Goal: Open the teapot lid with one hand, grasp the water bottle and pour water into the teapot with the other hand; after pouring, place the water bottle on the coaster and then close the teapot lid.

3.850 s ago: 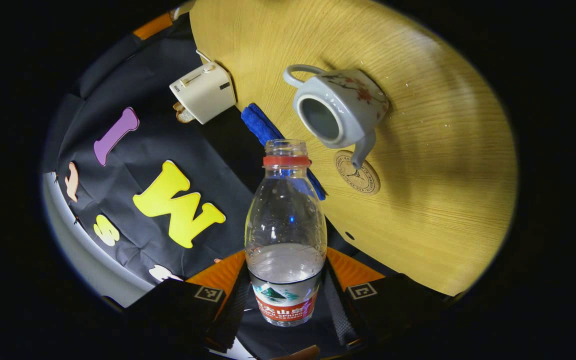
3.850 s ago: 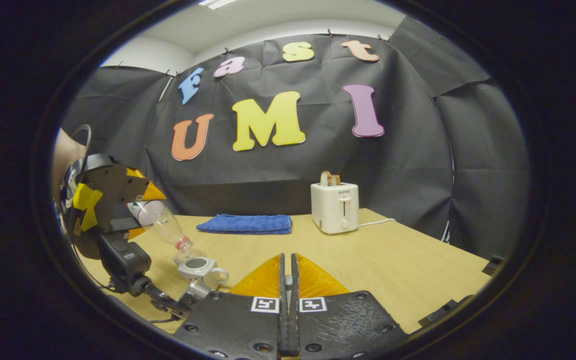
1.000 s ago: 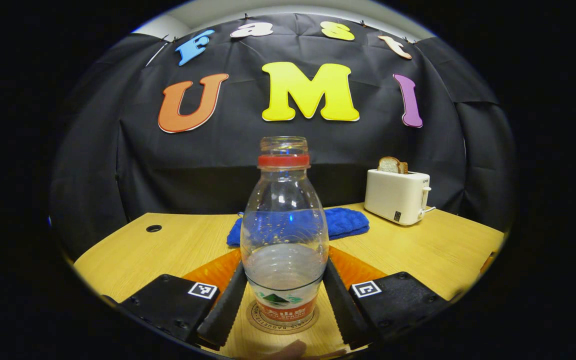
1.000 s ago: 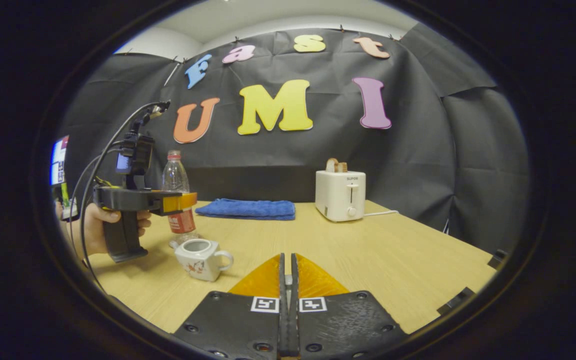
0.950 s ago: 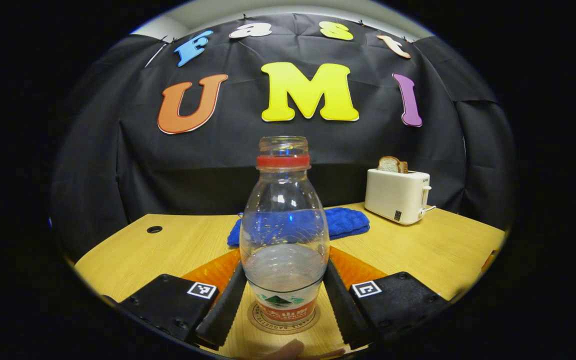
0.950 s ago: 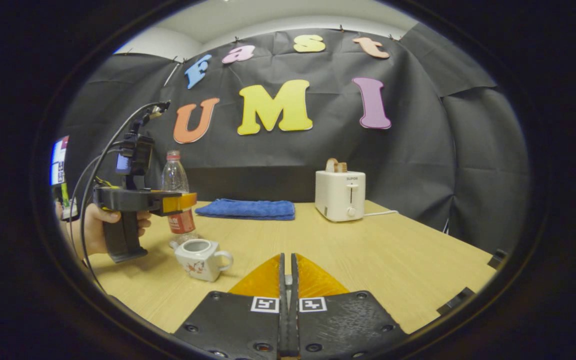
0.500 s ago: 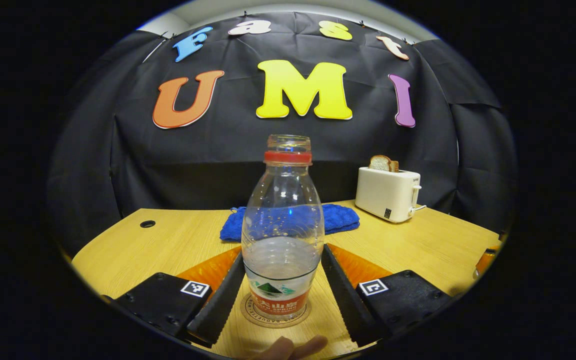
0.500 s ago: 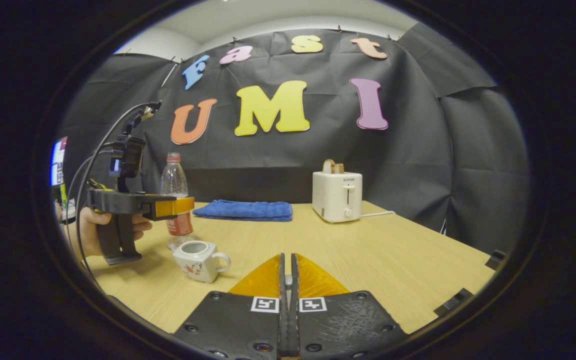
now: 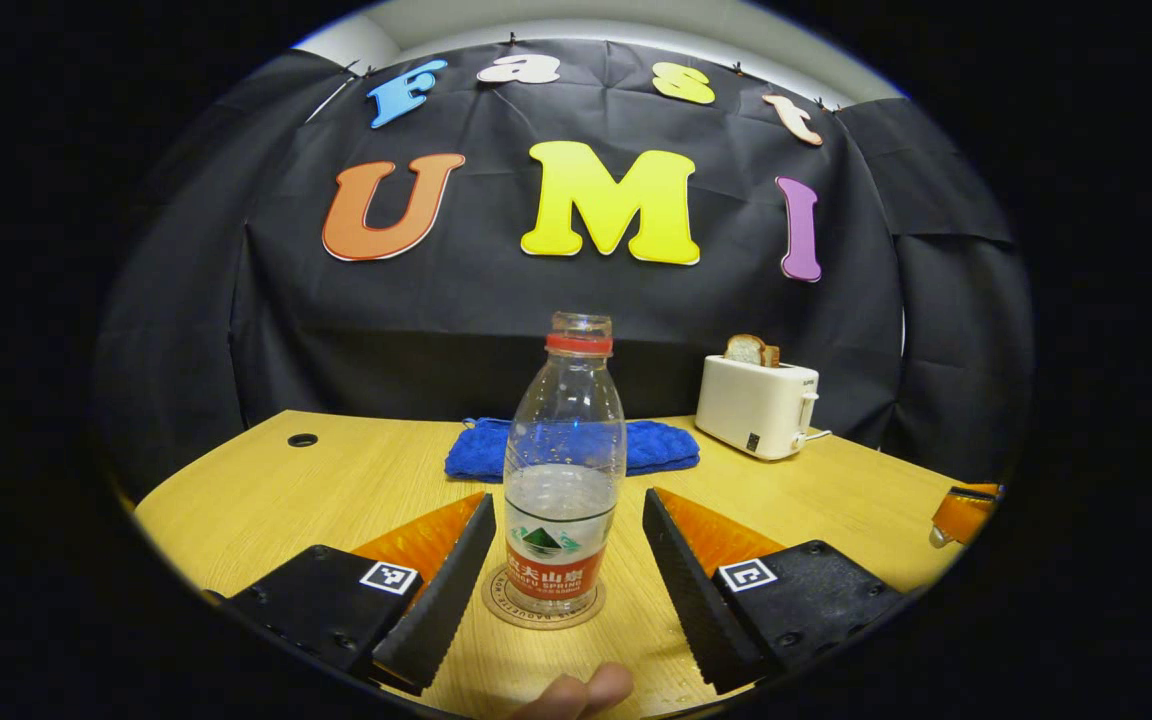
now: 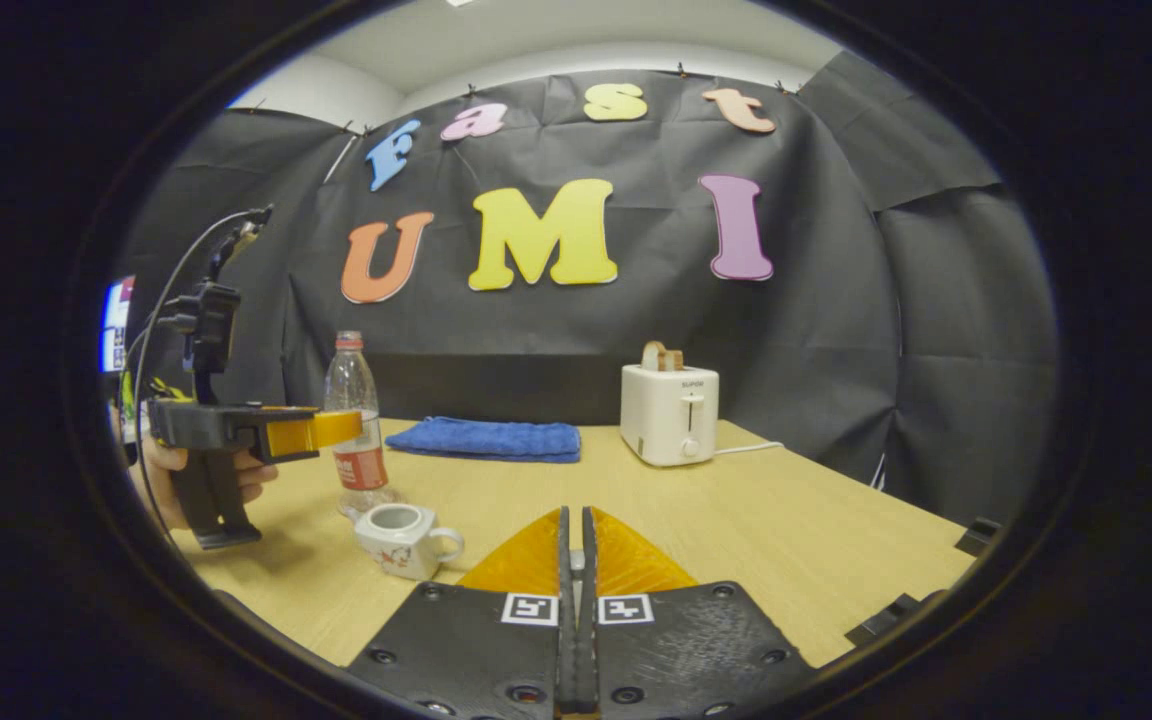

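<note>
The clear water bottle [image 9: 564,480], uncapped with a red neck ring and holding some water, stands upright on the round coaster [image 9: 543,612]. My left gripper [image 9: 566,500] is open, its fingers [image 9: 441,590] apart from the bottle on both sides. In the right gripper view the bottle [image 10: 351,400] stands behind the white flowered teapot [image 10: 398,540], whose top is open with no lid on it. The left gripper [image 10: 331,428] is level with the bottle's label, held by a hand [image 10: 171,460]. My right gripper [image 10: 576,520] is shut above the table, right of the teapot; no lid shows between its fingers.
A folded blue towel [image 10: 484,438] and a white toaster [image 10: 669,413] with bread stand at the table's back edge. The wooden table [image 9: 316,480] has a small hole [image 9: 302,440] at its far left. A person's fingertips [image 9: 576,692] show at the bottom.
The bottle went from tilted over the teapot to upright on the coaster. My left gripper opened, let go of it and drew back. The right gripper stayed shut and nearly still.
</note>
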Demonstrator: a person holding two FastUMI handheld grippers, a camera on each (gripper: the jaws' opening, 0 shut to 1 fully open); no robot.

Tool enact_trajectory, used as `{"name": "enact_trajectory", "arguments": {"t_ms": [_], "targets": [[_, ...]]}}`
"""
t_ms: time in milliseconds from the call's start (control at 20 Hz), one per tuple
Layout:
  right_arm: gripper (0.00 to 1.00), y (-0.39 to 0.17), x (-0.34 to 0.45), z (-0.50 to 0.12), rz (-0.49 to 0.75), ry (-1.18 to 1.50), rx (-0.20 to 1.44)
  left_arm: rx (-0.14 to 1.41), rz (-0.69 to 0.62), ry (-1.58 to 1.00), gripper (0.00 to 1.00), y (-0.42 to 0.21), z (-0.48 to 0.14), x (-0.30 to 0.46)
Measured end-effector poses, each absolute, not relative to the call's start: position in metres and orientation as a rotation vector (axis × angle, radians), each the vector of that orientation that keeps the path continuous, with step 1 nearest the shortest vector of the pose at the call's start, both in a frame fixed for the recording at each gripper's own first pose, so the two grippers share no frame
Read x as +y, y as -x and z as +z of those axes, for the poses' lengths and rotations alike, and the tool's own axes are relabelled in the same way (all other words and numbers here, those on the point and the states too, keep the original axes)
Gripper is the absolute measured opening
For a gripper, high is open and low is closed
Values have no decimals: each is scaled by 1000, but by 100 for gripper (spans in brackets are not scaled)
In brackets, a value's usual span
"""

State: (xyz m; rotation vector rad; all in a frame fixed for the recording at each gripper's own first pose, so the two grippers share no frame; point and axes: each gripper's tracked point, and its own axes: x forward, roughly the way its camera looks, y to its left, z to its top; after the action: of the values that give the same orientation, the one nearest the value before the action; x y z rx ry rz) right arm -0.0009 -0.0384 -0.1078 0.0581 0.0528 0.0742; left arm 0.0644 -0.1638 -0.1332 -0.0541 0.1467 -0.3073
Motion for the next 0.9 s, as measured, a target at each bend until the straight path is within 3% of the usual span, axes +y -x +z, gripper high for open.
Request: {"name": "enact_trajectory", "arguments": {"t_ms": [150, 450, 900], "targets": [[0, 1, -33, -98, 96, -54, 44, 135, -202, 54, 93, -43, -123, -137], [0, 0, -11, -85, 167, -25, 51, 148, -206, 24, 93, 23, -116, -121], [0, -24, 59, -70, 367, -63, 105, 81, -167, 43, 93, 85, -53, -84]]}}
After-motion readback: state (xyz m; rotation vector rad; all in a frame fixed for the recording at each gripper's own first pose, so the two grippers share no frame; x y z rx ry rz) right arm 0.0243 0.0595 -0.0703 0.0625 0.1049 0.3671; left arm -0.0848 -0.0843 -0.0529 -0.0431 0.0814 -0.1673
